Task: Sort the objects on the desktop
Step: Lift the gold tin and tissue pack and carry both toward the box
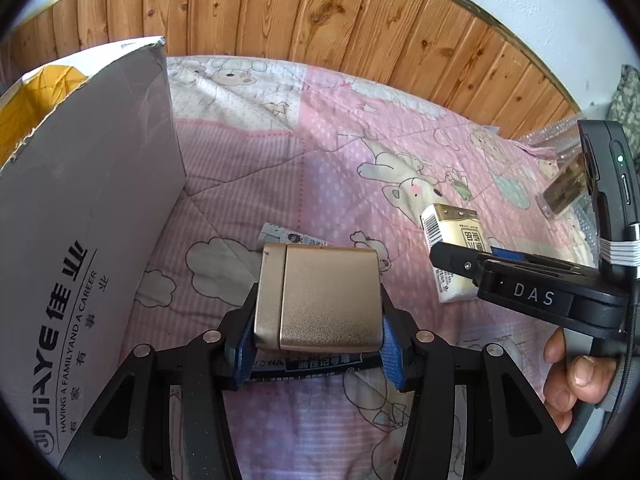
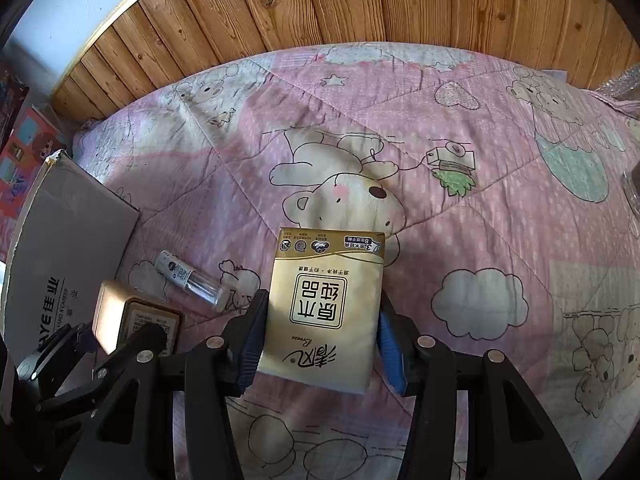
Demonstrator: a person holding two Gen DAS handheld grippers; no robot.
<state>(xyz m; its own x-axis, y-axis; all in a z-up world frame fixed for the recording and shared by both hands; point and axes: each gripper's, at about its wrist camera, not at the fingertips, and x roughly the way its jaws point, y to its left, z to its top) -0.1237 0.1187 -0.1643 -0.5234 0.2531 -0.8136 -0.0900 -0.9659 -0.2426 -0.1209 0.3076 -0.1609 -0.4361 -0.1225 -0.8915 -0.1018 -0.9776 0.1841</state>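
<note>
Left tongs (image 1: 320, 332) clamp a gold case (image 1: 320, 300) just beside the grey cardboard box (image 1: 92, 216) at the bed's left edge. Right tongs (image 2: 320, 340) straddle a tissue pack (image 2: 326, 312) lying on the pink quilt (image 2: 480, 208), pads at its sides. A small vial (image 2: 192, 282) lies near; open quilt stretches to the wooden wall (image 2: 360, 4).

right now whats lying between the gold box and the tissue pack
A small clear vial lies on the quilt between the gold box and the tissue pack, seen in the right wrist view.
</note>
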